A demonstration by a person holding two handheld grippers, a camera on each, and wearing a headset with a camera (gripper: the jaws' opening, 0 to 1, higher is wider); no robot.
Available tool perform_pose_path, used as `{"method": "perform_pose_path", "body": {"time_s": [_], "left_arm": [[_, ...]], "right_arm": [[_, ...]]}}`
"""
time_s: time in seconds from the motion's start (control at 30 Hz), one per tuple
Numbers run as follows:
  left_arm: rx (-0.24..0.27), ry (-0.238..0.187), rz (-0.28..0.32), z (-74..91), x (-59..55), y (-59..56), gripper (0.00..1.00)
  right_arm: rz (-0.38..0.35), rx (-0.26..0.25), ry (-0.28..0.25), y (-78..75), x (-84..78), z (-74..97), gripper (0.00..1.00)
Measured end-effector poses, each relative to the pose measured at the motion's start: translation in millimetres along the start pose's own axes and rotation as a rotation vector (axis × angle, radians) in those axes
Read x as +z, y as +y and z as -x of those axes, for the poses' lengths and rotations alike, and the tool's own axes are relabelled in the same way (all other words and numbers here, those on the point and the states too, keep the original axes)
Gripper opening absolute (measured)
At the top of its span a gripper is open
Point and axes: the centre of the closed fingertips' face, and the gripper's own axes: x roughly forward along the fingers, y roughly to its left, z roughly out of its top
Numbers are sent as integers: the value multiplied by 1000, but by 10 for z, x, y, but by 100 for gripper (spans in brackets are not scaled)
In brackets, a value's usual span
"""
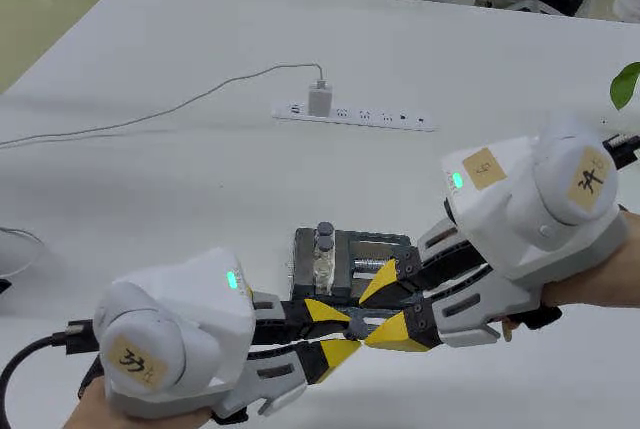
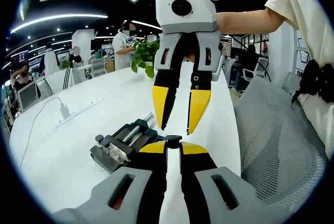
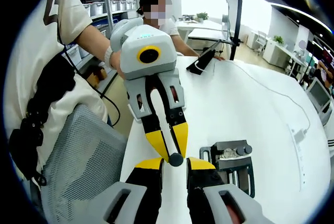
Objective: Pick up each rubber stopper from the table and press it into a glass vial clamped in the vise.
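One vise [image 1: 350,264] stands on the bench [image 1: 200,179], holding what look like two dark-topped vials [image 1: 324,254]. Beside the vise, the left tongs [image 3: 176,155] pinch one round black stopper [image 3: 176,160]. The right tongs [image 2: 177,128] are spread.

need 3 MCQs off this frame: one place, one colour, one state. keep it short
1. Where does the vise stand relative to the power strip?
A. beyond it
B. nearer the person
C. on top of it

2. What colour are the tips of the fingers?
A. red
B. blue
C. yellow

3. The right gripper is:
A. open
B. shut on a vial
C. shut on a cable

Answers:
1 B: in the head view the vise sits on the table on the near side of the power strip, close to the grippers.
2 C: the fingers end in yellow.
3 A: the right gripper shows a clear gap, while the left gripper pinches the stopper.
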Motion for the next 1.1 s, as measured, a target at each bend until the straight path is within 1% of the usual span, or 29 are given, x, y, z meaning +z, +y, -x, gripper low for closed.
{"method": "perform_pose_path", "body": {"time_s": [0.17, 0.23, 0.33, 0.5, 0.53, 0.57, 0.6, 0.7, 0.9, 1.1], "left_arm": [[-10, -9, -3, -1, 27, -23, 5], [-10, -6, -16, 1, 20, -26, 5], [-14, -7, -8, 4, 20, -37, 5], [-17, -3, -6, 2, 2, -47, 5], [-19, -9, -7, 2, 17, -54, 5], [-22, 1, -12, 1, 3, -60, 5], [-22, -2, -14, 1, 5, -59, 5], [-21, -3, 5, 4, -3, -48, 5], [-16, -7, -3, 3, 10, -31, 5], [-21, -10, -7, -6, 24, -41, 5]], "right_arm": [[6, 9, 14, 22, -29, -21, 12], [7, 15, 18, 31, -39, -30, 11], [19, 20, 34, 45, -61, -55, 11], [22, 25, 37, 50, -53, -76, 11], [24, 28, 38, 54, -52, -80, 10], [25, 31, 42, 59, -53, -82, 10], [29, 32, 44, 62, -53, -84, 10], [27, 28, 46, 46, -51, -82, 9], [32, 30, 52, 36, -45, -67, 10], [21, 25, 54, 18, -50, -49, 7]]}}
